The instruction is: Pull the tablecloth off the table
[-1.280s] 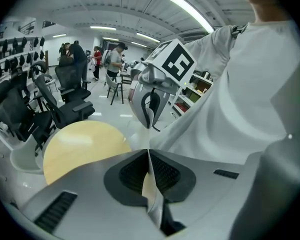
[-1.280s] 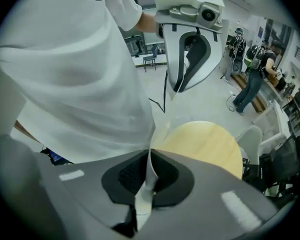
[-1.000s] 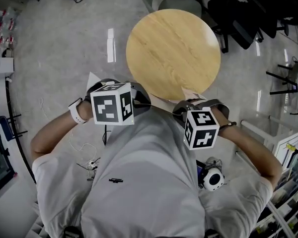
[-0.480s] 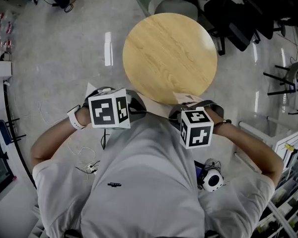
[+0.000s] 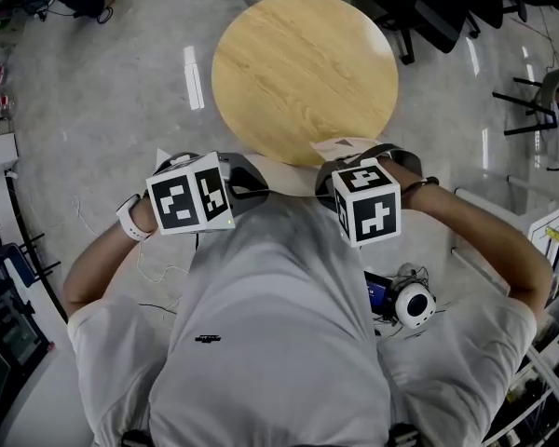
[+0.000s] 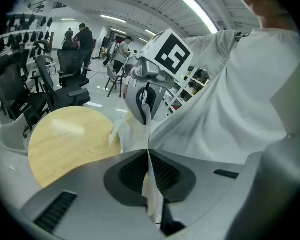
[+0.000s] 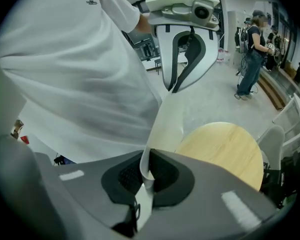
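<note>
Now, tablecloth (image 5: 281, 177): a pale sheet gathered between my two grippers, close against my shirt (image 5: 270, 324). It is almost wholly off the round wooden surface (image 5: 303, 63); one corner lies over the near rim, and I cannot tell whether it touches.
Left gripper (image 5: 245, 179): clamped on a thin fold of the tablecloth, which runs out between the pads towards the other gripper.
Right gripper (image 5: 339, 169): likewise clenched on a fold of the tablecloth, the sheet rising from the pads in a smooth curve.
Risk, slipping: each grip holds only a thin edge, so I judge a sharp tug could pull the fold out of one gripper.
Risk, catching: that last corner may drag on the rim if I draw back unevenly, and slack may bunch against my shirt.
Risk, floor: a small round device with cables (image 5: 412, 304) lies by my right side; hanging cloth could snag it.
Head view only: the surface bare right across, and both grippers level at its near edge.
Gripper views only: the pads actually shut on the cloth, which the marker cubes hide from above; also office chairs (image 6: 20, 94) and people standing far off.
</note>
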`<state>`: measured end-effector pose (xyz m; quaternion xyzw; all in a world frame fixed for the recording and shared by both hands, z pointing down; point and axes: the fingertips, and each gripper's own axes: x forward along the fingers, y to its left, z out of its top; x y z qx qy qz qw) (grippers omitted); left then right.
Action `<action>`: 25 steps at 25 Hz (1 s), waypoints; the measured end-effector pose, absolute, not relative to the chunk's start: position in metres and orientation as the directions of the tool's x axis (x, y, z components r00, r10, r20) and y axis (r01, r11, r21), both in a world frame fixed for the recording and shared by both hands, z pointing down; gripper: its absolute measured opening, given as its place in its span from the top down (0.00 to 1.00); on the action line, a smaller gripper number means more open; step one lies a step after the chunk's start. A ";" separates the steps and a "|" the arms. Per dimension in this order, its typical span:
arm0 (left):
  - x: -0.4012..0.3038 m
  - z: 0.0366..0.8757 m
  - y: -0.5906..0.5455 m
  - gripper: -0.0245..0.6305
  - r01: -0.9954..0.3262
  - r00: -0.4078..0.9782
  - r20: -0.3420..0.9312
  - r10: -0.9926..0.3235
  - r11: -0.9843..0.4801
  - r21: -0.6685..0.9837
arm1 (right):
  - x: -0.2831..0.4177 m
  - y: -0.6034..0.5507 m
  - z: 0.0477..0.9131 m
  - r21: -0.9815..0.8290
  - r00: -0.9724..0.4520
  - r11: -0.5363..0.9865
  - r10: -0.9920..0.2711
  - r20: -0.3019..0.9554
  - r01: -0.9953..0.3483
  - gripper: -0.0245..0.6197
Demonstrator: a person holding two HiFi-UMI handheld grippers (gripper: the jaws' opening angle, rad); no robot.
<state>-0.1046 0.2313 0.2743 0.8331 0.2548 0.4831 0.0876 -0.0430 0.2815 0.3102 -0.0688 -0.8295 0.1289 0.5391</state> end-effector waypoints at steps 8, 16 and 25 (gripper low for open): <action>-0.103 0.270 0.236 0.95 0.332 0.417 0.763 0.493 -0.865 0.377 | -0.040 0.284 0.307 -0.259 -0.400 0.965 0.221 0.889 -0.042 0.94; -0.095 0.266 0.249 0.95 0.365 0.402 0.782 0.475 -0.867 0.339 | -0.034 0.294 0.305 -0.234 -0.399 0.970 0.189 0.897 -0.066 0.94; -0.087 0.256 0.253 0.95 0.383 0.404 0.786 0.468 -0.867 0.320 | -0.029 0.300 0.295 -0.242 -0.436 0.965 0.176 0.883 -0.100 0.94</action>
